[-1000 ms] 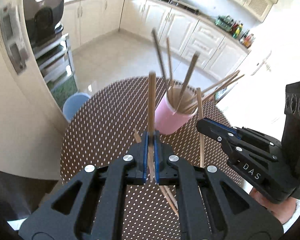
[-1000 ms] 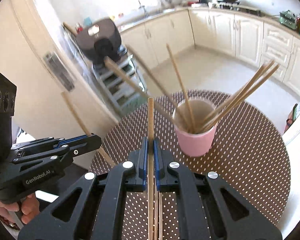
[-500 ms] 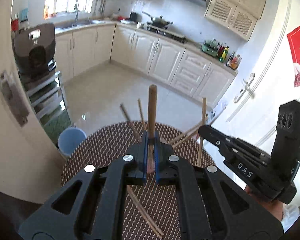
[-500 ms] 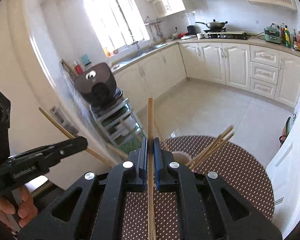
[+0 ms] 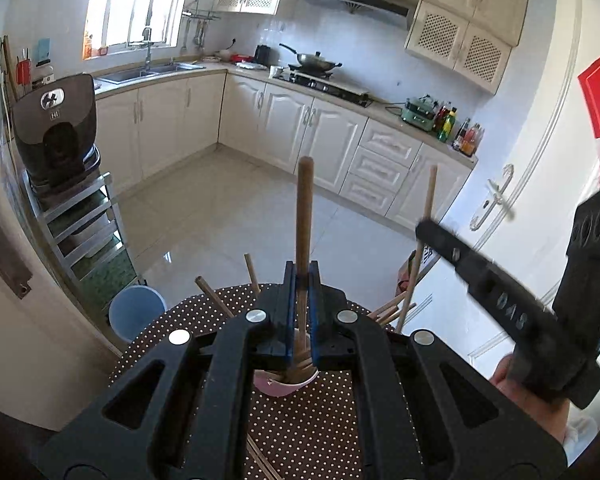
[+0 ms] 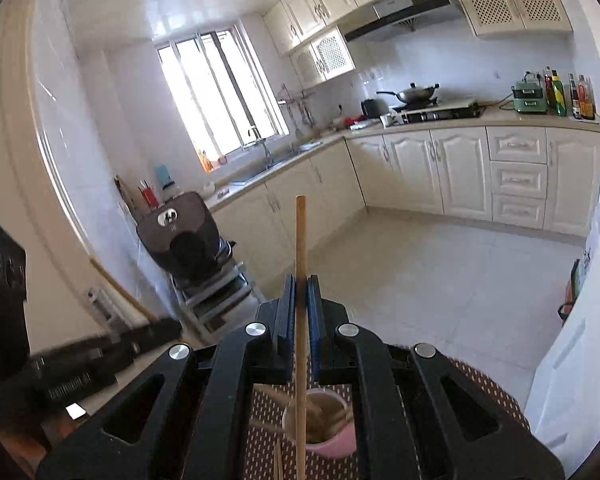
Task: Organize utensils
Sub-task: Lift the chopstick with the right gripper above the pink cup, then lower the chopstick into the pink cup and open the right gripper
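Note:
My left gripper [image 5: 300, 276] is shut on a dark wooden chopstick [image 5: 305, 208] that stands up between its blue pads. Under its fingers a pink cup [image 5: 284, 386] sits on the brown dotted table [image 5: 312, 432], with several chopsticks [image 5: 210, 290] fanning out of it. My right gripper [image 6: 300, 284] is shut on a paler chopstick [image 6: 300, 240], and the pink cup [image 6: 332, 442] lies just below it. In the left wrist view the right gripper [image 5: 424, 230] shows blurred at the right with its chopstick [image 5: 430, 200]. In the right wrist view the left gripper [image 6: 156, 334] shows at the left.
Loose chopsticks [image 5: 260, 460] lie on the table near its front. A blue bin [image 5: 138, 312] stands on the floor beyond the table's far left edge, beside a metal rack [image 5: 80, 216] bearing a dark appliance. A white door [image 5: 512, 184] is close on the right.
Both grippers have risen and tipped upward, each keeping its chopstick. The cup has slid from the middle of each view to under the fingers, and more of the kitchen shows.

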Tool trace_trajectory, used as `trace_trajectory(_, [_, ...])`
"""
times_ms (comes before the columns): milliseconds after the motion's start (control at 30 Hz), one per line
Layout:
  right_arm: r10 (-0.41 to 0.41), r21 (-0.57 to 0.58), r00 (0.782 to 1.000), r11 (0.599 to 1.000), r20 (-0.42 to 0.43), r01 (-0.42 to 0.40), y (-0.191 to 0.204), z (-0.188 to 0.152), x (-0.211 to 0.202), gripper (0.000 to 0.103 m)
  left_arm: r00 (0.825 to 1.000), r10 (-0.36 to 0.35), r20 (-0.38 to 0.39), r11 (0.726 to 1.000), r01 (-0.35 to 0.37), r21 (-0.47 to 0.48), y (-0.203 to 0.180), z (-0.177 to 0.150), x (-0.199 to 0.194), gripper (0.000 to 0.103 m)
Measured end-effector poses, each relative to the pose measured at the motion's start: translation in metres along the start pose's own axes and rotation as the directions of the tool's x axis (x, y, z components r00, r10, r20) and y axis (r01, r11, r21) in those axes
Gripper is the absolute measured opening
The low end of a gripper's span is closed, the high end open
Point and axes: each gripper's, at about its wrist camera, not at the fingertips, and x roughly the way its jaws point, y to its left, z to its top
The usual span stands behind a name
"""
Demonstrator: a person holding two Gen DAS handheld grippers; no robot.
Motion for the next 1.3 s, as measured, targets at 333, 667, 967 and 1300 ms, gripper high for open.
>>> trace_trajectory(333, [0.054, -0.041, 0.998, 0.998, 0.021, -0.053, -0.002, -0.007, 0.033, 0.005, 0.997, 0.056, -0.059, 0.998, -0.056, 0.014, 0.009, -0.008, 0.028, 0.006])
trace_trajectory(667, [0.052, -0.054, 0.999, 0.997, 0.015, -0.051, -0.007, -0.017, 0.056, 0.005, 0.992, 0.060, -0.112, 0.998, -0.058, 0.024, 0.013, -0.024, 0.042, 0.006])
trace_trajectory(967, [0.036, -0.089, 0.999, 0.995, -0.021, -0.037, -0.007, -0.036, 0.067, 0.005, 0.987, 0.070, -0.144, 0.997, -0.065, 0.038, 0.015, -0.032, 0.046, 0.006])
trace_trajectory(1300, [0.022, -0.078, 0.998, 0.997, -0.067, -0.027, -0.010, -0.052, 0.046, 0.005, 0.986, 0.065, -0.152, 0.998, -0.060, 0.035, 0.011, -0.035, 0.044, 0.007])
